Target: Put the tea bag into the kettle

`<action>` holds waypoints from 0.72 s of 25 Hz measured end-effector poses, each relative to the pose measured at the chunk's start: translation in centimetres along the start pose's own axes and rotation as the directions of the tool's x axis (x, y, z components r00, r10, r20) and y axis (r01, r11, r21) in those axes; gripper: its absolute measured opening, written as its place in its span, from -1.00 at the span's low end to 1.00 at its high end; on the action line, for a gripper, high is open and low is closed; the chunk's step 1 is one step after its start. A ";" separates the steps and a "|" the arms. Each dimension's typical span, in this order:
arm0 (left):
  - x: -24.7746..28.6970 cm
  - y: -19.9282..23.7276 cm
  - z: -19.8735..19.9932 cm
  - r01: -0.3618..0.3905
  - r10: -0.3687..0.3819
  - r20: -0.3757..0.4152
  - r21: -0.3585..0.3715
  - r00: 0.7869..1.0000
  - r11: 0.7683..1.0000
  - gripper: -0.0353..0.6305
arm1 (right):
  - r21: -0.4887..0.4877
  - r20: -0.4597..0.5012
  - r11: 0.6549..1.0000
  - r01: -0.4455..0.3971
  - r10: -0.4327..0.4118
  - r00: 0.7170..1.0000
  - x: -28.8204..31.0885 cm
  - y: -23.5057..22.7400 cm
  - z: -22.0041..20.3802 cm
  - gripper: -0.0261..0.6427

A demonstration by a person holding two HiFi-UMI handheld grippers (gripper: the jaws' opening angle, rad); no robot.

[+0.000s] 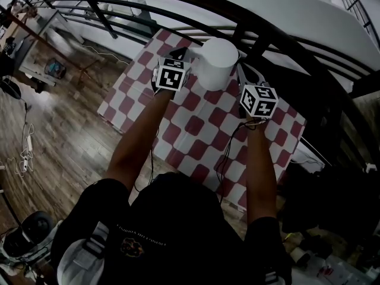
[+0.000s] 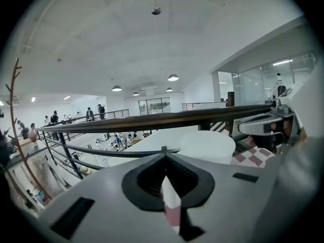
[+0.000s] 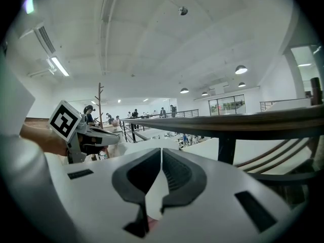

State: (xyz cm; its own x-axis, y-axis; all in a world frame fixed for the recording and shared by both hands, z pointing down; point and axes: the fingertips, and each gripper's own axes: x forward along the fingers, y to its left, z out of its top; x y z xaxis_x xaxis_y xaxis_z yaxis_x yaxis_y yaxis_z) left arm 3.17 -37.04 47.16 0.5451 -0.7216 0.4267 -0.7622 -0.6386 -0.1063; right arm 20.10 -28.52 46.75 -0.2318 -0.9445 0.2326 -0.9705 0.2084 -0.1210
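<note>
Jaws meet tip-to-tip on left gripper (image 2: 163,151) and right gripper (image 3: 161,151), flanking smooth white cylindrical kettle (image 1: 215,64).

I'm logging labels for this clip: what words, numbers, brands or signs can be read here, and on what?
No text here can be read.
Left cube and right cube: black-and-white square markers, no letters or digits.
Shirt: an emblem with a line of print, too small and blurred to read.
Kettle: plain white, no label showing.
</note>
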 end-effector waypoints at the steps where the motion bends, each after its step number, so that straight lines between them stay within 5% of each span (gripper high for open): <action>1: 0.1 0.0 -0.1 0.000 0.000 -0.004 -0.005 1.000 1.000 -0.88 | 0.002 -0.003 1.000 -0.005 0.005 1.000 0.1 0.1 0.0 -0.88; 18: 1.2 0.4 -1.0 0.042 -0.041 0.008 -0.099 0.999 0.994 -0.89 | 0.252 0.101 0.965 -0.068 0.043 0.994 1.6 0.1 1.9 -0.51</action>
State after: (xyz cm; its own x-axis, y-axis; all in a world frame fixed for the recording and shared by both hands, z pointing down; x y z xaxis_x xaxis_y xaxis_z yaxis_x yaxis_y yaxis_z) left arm 3.22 -37.89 48.53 0.5787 -0.6970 0.4234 -0.7697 -0.6384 0.0010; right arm 19.79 -30.55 45.25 -0.2657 -0.9555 0.1283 -0.9048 0.2012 -0.3753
